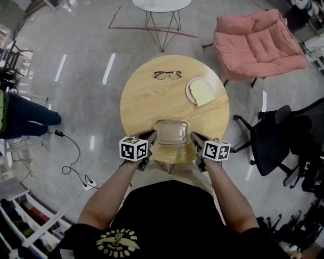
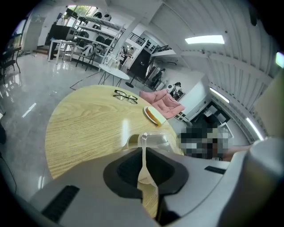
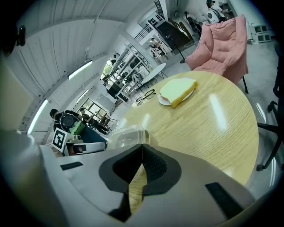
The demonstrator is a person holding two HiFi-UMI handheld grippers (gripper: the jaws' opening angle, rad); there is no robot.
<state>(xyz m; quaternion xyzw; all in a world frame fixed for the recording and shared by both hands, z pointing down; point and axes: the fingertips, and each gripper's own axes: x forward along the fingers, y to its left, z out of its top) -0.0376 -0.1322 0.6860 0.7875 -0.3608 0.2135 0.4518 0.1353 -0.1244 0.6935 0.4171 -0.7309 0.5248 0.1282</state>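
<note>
A clear plastic container (image 1: 172, 132) stands at the near edge of the round wooden table (image 1: 147, 101). My left gripper (image 1: 151, 136) is at its left side; in the left gripper view the jaws are shut on a thin translucent rim of the container (image 2: 157, 139), with the gripper (image 2: 143, 148) right behind it. My right gripper (image 1: 193, 137) is at the container's right side. In the right gripper view the gripper (image 3: 142, 146) has its jaws closed together at the edge of the container (image 3: 126, 136).
Black-rimmed glasses (image 1: 167, 75) lie at the table's far side, and a white plate with a slice of bread (image 1: 201, 91) sits far right. Around the table stand a pink armchair (image 1: 258, 43), a black office chair (image 1: 276, 136) and a small white table (image 1: 162, 5). A cable (image 1: 76, 152) runs across the floor.
</note>
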